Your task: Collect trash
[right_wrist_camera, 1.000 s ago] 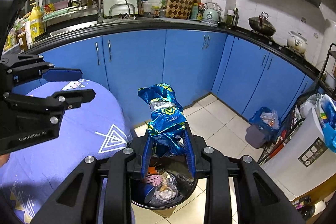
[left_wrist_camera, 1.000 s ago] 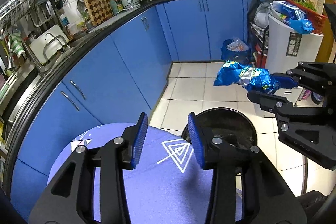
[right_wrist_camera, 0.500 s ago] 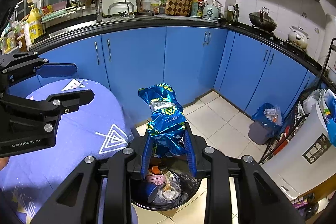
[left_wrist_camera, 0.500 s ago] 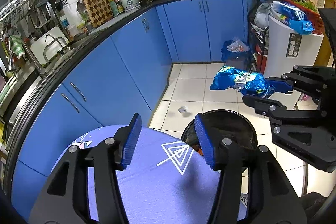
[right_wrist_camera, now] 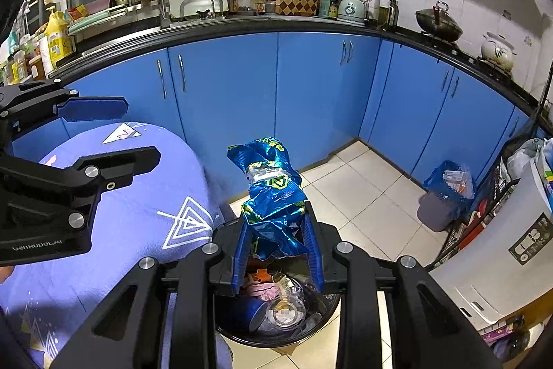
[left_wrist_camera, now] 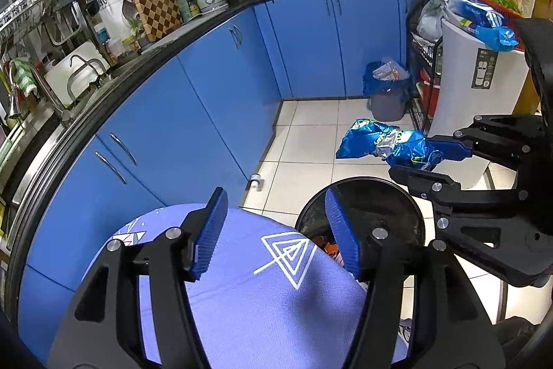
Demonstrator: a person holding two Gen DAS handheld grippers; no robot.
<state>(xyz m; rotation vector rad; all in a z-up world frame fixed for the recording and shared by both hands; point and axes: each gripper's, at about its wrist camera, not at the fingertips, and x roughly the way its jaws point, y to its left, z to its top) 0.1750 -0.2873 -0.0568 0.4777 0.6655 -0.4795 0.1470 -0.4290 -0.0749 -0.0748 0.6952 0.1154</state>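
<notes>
- Left gripper (left_wrist_camera: 274,232) jaws wider than a sec ago, opening, nothing between.
- Right gripper (right_wrist_camera: 278,248) clamped on blue wrapper (right_wrist_camera: 273,192), black bin (right_wrist_camera: 276,332) below jaws; drop likely next.

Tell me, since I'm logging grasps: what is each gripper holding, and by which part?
The right gripper pinches the crumpled blue foil snack bag by its lower end. The left gripper holds nothing; it is opening.

Two hand-held grippers (left_wrist_camera: 273,230) (right_wrist_camera: 278,251), one crumpled blue wrapper (right_wrist_camera: 273,192), two trash bins (right_wrist_camera: 276,331) (right_wrist_camera: 437,210), one round table (right_wrist_camera: 121,230).
</notes>
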